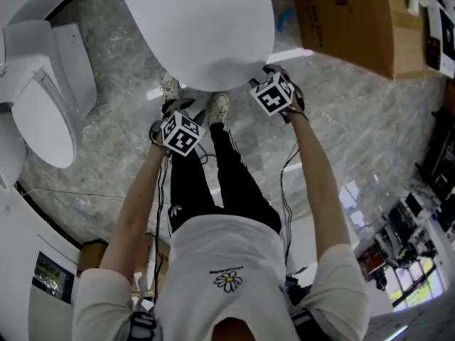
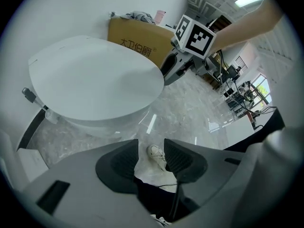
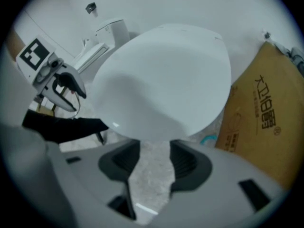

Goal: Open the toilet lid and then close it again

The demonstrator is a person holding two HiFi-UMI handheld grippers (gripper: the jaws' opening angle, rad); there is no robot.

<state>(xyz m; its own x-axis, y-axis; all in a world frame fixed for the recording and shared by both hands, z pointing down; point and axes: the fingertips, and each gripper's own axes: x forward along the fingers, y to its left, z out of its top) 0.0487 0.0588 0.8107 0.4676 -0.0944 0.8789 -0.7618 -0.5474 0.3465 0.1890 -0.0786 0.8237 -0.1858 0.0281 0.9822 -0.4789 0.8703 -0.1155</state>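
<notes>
The toilet's white lid [image 1: 199,27] lies shut on the bowl at the top of the head view. My left gripper [image 1: 176,119] hangs in front of the lid's front edge, above the person's shoes. In the left gripper view its jaws [image 2: 151,158] stand apart with only floor and a shoe between them, and the lid [image 2: 95,80] is beyond them to the left. My right gripper [image 1: 274,84] sits at the lid's front right rim. Its jaws [image 3: 154,160] are open and empty, with the lid's front edge [image 3: 161,80] just past the tips.
A second toilet [image 1: 43,98] stands at the left. A big cardboard box [image 1: 348,20] sits right of the toilet, close to the right gripper. The floor [image 1: 355,119] is grey marble. Desks and cables fill the lower right.
</notes>
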